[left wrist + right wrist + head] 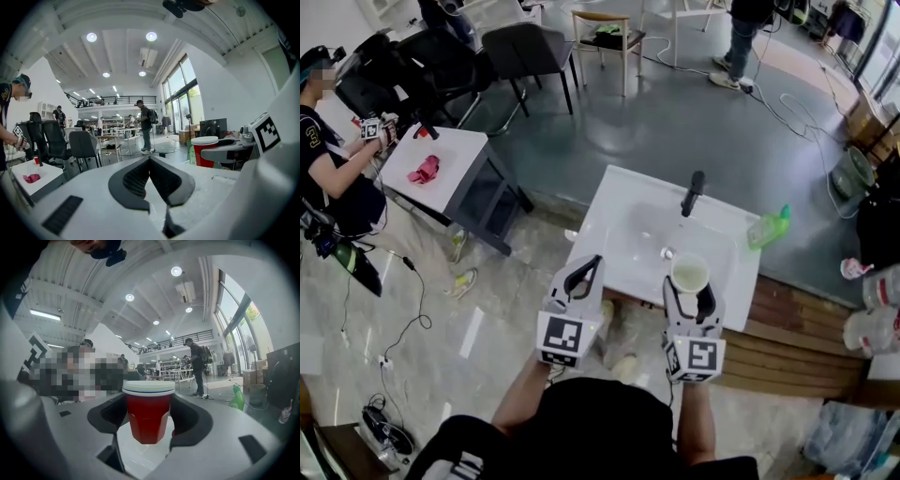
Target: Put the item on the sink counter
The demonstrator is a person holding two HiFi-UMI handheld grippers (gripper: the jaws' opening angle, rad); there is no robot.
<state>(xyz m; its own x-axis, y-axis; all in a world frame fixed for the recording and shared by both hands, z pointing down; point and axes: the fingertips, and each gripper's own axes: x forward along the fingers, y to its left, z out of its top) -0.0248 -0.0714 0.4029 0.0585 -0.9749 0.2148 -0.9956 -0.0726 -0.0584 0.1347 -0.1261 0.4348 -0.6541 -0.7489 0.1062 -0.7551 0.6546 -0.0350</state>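
A red plastic cup with a white rim stands upright between the fingers of my right gripper, which is shut on it. The cup hangs over the near edge of the white sink counter, close to the drain. In the right gripper view the cup fills the gap of that gripper. My left gripper is shut and empty, level with the counter's near left part. The left gripper view shows this gripper with its jaws touching and the cup off to the right.
A black faucet stands at the back of the basin and a green bottle lies on the counter's right end. Wooden boards run to the right. A small white table and a seated person are at the left.
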